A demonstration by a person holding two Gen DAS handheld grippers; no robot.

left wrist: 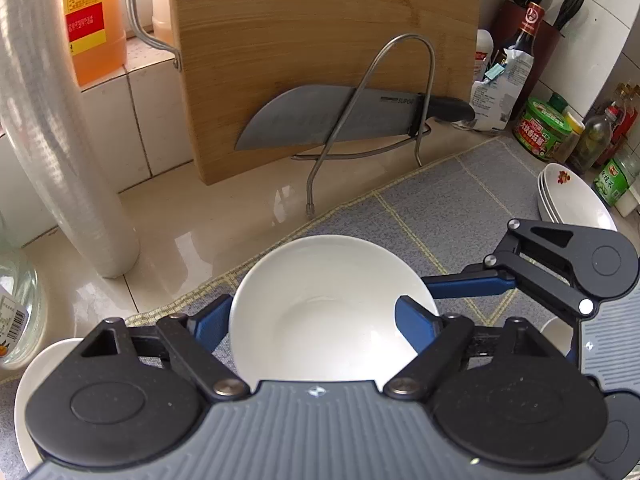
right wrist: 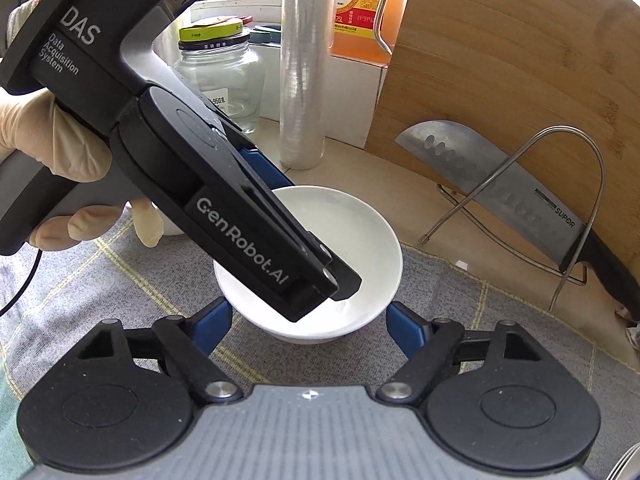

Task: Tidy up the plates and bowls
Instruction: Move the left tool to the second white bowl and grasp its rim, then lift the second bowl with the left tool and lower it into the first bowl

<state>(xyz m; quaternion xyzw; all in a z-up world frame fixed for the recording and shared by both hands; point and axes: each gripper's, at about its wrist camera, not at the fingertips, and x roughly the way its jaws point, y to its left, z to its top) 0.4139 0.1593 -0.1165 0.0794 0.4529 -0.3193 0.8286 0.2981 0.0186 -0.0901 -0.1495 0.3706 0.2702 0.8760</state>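
Two claws meet on one white bowl (left wrist: 320,312), which sits on a grey checked mat (left wrist: 460,200).

The left gripper (left wrist: 312,320) straddles the bowl at a narrow spread. Its left finger is tucked behind the outer wall, and its right finger lies over the opposite rim, closed on the bowl. In the right wrist view a gloved hand (right wrist: 40,140) holds this tool, which slants down over the bowl's hollow.

The right gripper (right wrist: 310,312) brackets the near side of the same bowl. One blue pad lies against the wall on each side, so it too grips at a modest width.

Just under the left claw's left joint, a second white dish (left wrist: 28,392) shows only its rim.

Ahead and to the right of the left claw, past the right tool's linkage, a stack of white plates (left wrist: 576,204) with a red motif rests at the mat's edge.

Beyond the bowl, straight ahead of both claws, the glossy counter (left wrist: 200,232) begins. A wire rack (left wrist: 400,92) there holds a cleaver (left wrist: 320,120) flat against an upright bamboo cutting board (left wrist: 320,40).

Ahead and left of the left claw stands a roll of cling film (left wrist: 60,140), with an orange bottle (left wrist: 92,20) on the ledge behind it.

Far ahead on the right are a green-lidded jar (left wrist: 544,128) and a dark sauce bottle (left wrist: 524,40), set by the tiled wall.
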